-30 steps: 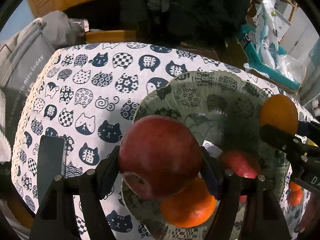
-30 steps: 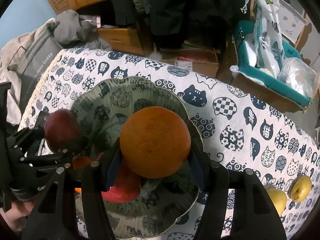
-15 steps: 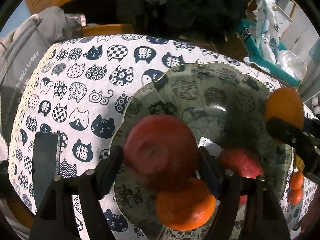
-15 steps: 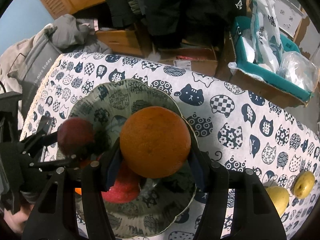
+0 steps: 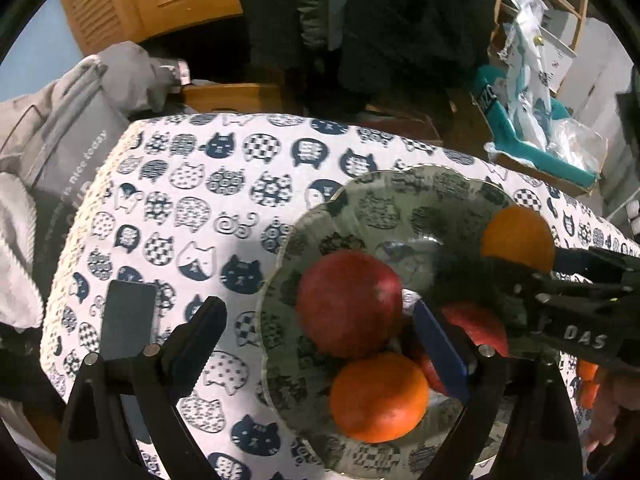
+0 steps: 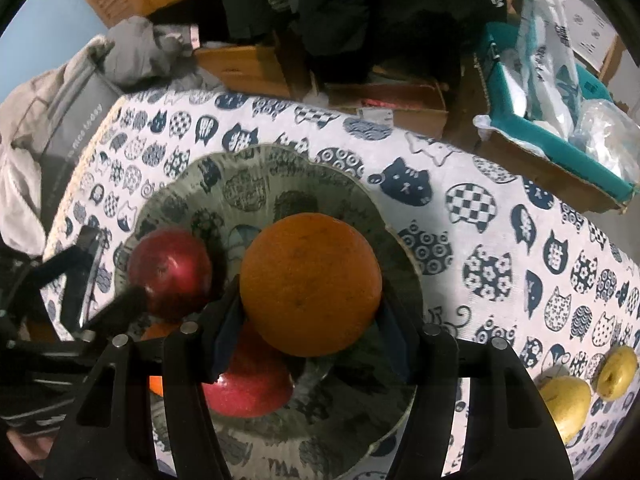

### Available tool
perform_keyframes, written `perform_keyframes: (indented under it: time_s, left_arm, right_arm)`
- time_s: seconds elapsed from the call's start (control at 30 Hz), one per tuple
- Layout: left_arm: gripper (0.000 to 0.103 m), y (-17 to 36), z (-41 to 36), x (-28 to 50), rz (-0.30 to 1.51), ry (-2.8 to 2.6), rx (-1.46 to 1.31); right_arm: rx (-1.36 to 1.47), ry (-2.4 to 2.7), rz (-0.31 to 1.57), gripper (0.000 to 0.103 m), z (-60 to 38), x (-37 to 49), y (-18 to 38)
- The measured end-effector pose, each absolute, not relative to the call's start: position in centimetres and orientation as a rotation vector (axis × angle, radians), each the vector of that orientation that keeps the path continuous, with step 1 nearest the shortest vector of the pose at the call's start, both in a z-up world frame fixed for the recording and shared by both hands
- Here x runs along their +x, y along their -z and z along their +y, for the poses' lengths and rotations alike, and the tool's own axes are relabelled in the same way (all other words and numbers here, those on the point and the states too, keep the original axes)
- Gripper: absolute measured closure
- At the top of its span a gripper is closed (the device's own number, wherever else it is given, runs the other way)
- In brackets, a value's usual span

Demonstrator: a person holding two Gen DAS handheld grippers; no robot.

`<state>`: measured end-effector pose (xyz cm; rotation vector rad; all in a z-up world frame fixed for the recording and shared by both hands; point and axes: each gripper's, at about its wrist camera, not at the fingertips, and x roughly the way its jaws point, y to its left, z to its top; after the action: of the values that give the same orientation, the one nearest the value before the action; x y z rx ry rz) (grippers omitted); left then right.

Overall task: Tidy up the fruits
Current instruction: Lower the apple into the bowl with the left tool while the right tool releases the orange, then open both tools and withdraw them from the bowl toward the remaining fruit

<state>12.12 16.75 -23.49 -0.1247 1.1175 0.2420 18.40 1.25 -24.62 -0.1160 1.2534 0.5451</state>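
A patterned glass bowl stands on the cat-print tablecloth. In it lie a red apple, an orange and a second red apple. My left gripper hangs just above the first apple with its jaws opening. The left pad is well clear of the apple and nothing is gripped. My right gripper is shut on a large orange and holds it over the bowl's right side.
A dark phone lies left of the bowl. Two yellow fruits sit on the cloth at the right. Small oranges lie past the bowl's right rim. A grey bag and a teal box stand beyond the table's edges.
The left jaws have spread and let go of the red apple, which now rests in the bowl, and the left gripper has lifted a little. The right gripper still holds its orange in place.
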Motion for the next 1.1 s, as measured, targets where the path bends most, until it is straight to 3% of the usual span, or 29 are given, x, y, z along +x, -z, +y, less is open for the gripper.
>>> perform_keyframes:
  time_s: [0.33,0.47,1.1]
  left_arm:
    - [0.008,23.3,19.0,10.7,1.119,-0.288,-0.186]
    - [0.008,23.3,19.3,10.4,1.124,-0.299,-0.189]
    - [0.008,17.7,17.8,8.6,1.017,-0.262,-0.223]
  right_arm:
    - [-0.201,-0.525,1.277,0.038,3.3,18.1,25.9]
    - [-0.191,-0.539,1.245,0.027,3.5,18.1,25.0]
    - [-0.202,-0.487,1.060,0.027,-0.1,16.1,16.7]
